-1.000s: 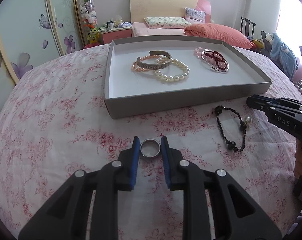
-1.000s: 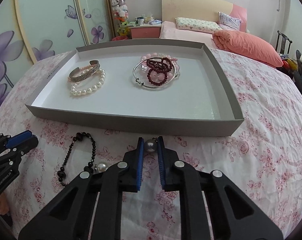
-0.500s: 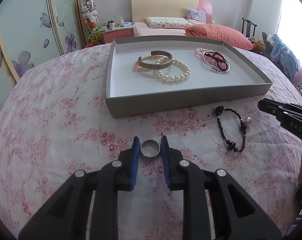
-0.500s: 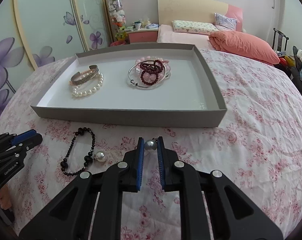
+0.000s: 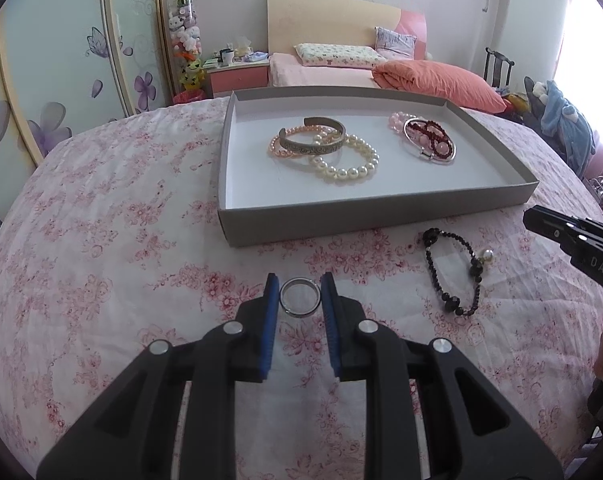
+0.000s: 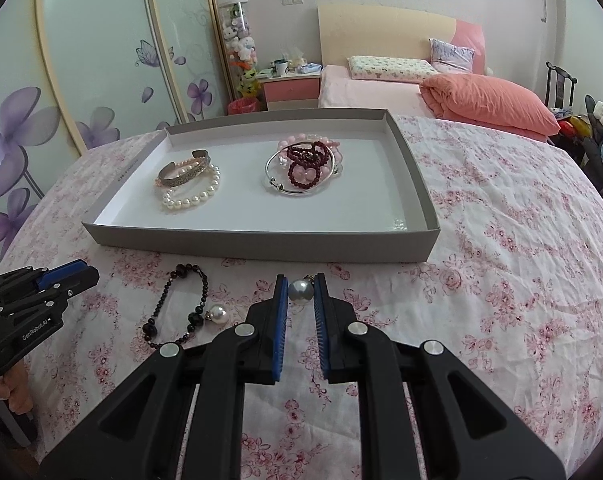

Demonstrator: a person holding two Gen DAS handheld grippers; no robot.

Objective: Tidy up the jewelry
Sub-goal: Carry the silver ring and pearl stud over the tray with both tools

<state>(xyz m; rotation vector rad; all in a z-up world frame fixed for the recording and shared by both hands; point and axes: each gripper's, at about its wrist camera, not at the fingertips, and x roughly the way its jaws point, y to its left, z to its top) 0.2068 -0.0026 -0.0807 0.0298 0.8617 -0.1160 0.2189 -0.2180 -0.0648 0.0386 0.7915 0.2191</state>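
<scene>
My left gripper (image 5: 300,294) is shut on a silver ring (image 5: 300,297) and holds it above the floral cloth, in front of the grey tray (image 5: 373,216). My right gripper (image 6: 300,290) is shut on a grey pearl earring (image 6: 300,290), in front of the same tray (image 6: 261,242). The tray holds a metal cuff (image 5: 313,146), a white pearl bracelet (image 5: 347,166), a pink bead bracelet (image 5: 281,152) and a silver bangle with dark red beads (image 5: 429,140). A black bead bracelet with a white pearl (image 5: 455,272) lies on the cloth between the grippers.
The floral cloth (image 5: 101,240) covers a round table. A bed with an orange quilt (image 5: 433,82), a pink nightstand (image 5: 237,74) and sliding doors with purple flowers (image 6: 61,100) stand behind. A chair with clothes (image 5: 557,120) is at the right.
Both grippers have drawn back a little from the tray and lifted slightly, each still holding its piece. The tray and black bracelet have not moved.
</scene>
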